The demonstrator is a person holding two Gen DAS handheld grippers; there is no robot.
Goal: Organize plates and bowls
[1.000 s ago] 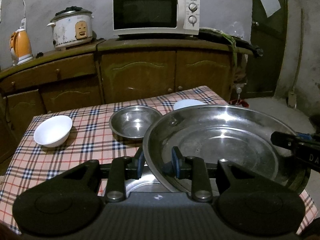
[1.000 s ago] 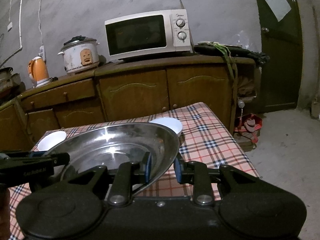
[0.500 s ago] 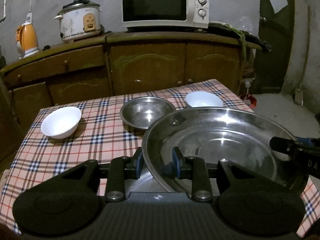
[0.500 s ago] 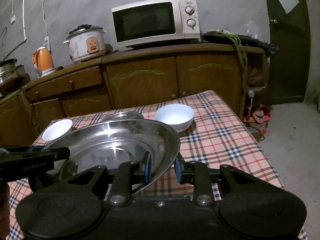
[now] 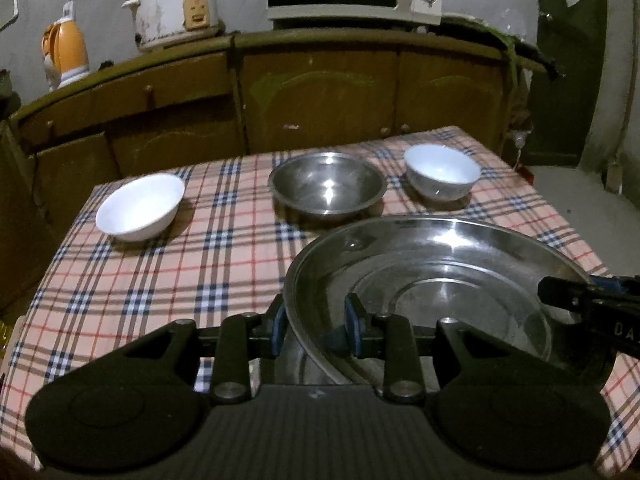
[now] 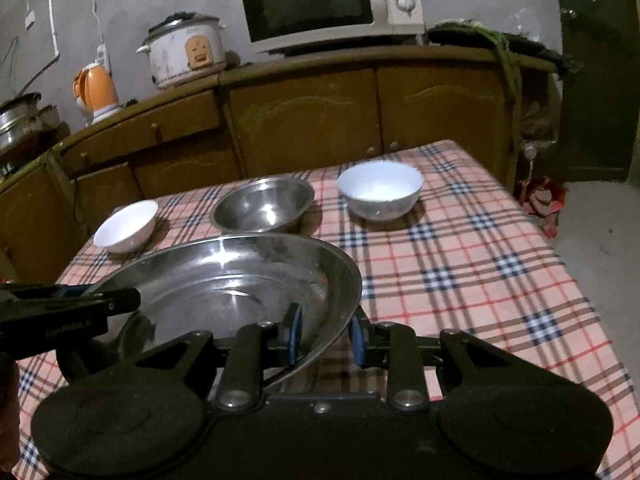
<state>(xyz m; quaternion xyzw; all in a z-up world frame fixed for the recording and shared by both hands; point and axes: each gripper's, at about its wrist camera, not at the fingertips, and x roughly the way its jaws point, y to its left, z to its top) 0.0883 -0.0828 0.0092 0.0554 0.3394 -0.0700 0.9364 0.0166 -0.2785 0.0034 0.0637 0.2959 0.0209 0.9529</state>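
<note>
A wide steel plate [image 5: 440,276] [image 6: 240,280] hangs low over the near part of the table, held at opposite sides of its rim. My left gripper [image 5: 316,324] is shut on its left rim, and it shows in the right wrist view as a dark bar [image 6: 80,300]. On the right rim my right gripper [image 6: 326,338] is shut, its tip showing in the left wrist view [image 5: 580,300]. Farther back stand a small steel bowl [image 5: 326,182] [image 6: 262,204], a white bowl on the left [image 5: 138,206] [image 6: 126,226] and another white bowl on the right [image 5: 442,172] [image 6: 380,188].
The table wears a checked cloth [image 5: 160,280] [image 6: 480,280]. Behind it runs a wooden cabinet [image 6: 304,120] carrying a microwave [image 6: 328,4], a rice cooker [image 6: 184,52] and an orange kettle [image 6: 96,92]. A dark door [image 6: 596,80] is at the right.
Both grippers have come down with the steel plate between them, closer to the tablecloth. The three bowls at the back now show fully beyond the plate's far rim.
</note>
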